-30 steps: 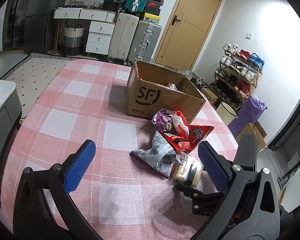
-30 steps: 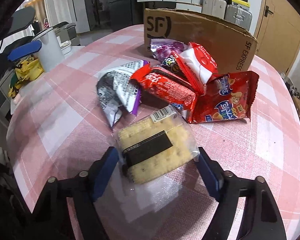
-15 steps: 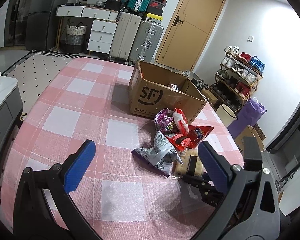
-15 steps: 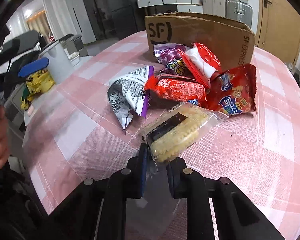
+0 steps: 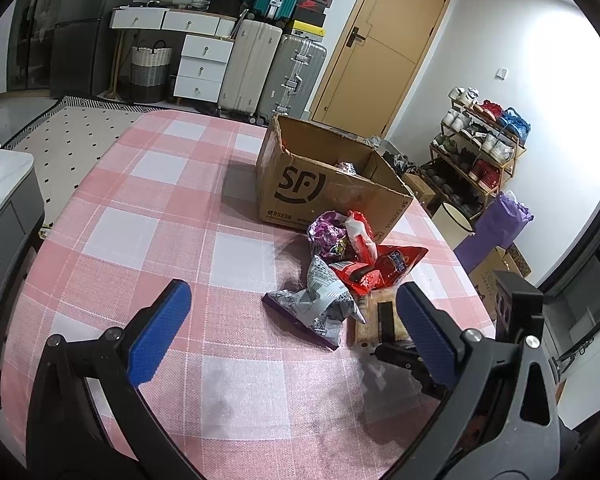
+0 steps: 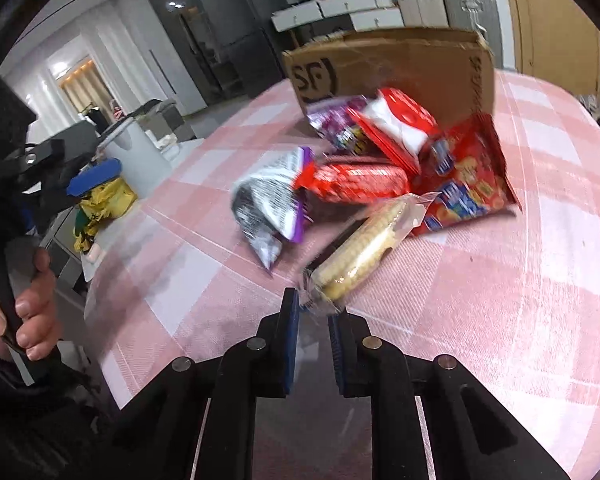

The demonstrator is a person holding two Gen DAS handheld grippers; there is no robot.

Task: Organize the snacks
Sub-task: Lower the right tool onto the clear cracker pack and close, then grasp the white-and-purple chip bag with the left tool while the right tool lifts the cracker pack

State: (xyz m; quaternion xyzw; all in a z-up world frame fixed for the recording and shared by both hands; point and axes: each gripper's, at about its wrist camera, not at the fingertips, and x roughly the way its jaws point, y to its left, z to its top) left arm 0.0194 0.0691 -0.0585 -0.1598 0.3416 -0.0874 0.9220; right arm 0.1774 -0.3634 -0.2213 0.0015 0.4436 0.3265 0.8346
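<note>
- Fingers (image 6: 290, 320) of right gripper (image 6: 314, 312) are pinching shut on the near end of the cracker pack (image 6: 364, 244), w/ clear wrapper bunching between the blue pads.
- Pack is tilting up off the tabletop (image 6: 500, 320), long axis running from the fingers up and to the far right, free end pointing toward the snack pile; frame is blurring, so exact contact w/ the cloth is hard to tell.
- Left gripper (image 5: 288, 320) is hanging w/ fingers spread wide, nothing between them, over bare checked cloth to the left of the pile.
- Rest of the snacks are sitting just beyond the pack: silver-purple bag (image 6: 268, 200) at left, red roll (image 6: 360, 182) in the middle, red cracker bag (image 6: 468, 184) at right, purple bag (image 6: 336, 124) and red-white pack (image 6: 396, 120) behind, right against the box.
- SF cardboard box (image 5: 332, 188) is standing open at the far side, straight ahead past the pile; something is already lying inside, too small to name.
- Key relation, my read: box is lying dead ahead along the pack's long axis, and the right hand is the one holding, so the carry probably needs to be lift + forward over the pile.
- Risk, prob.: grip is only on the wrapper end, so the pack could be swinging or slipping during the carry.
</note>
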